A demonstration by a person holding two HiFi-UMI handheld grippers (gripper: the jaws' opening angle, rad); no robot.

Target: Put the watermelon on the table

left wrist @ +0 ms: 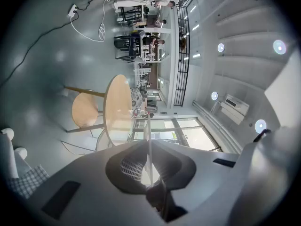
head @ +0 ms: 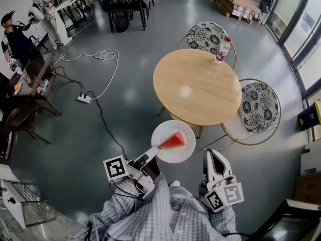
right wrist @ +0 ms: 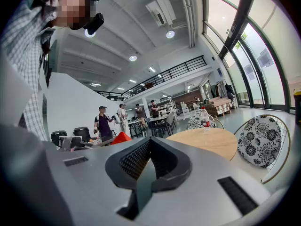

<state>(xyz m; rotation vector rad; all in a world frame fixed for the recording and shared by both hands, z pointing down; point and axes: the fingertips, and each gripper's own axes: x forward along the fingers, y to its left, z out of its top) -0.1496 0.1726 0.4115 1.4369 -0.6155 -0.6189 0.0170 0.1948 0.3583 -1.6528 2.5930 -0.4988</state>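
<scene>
The left tongs are pinching the white plate by its rim, prob. keeping it level so the watermelon slice isn't sliding, at lower centre just short of the round wood bench, while the right tongs, pressed together w/ nothing between, are hanging idle over glossy grey floor.

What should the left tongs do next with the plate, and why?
Probably carry the plate forward over the table. The left tongs pinch its rim, the watermelon lies on it, and it hangs at the table's near edge, not yet over the top.
</scene>
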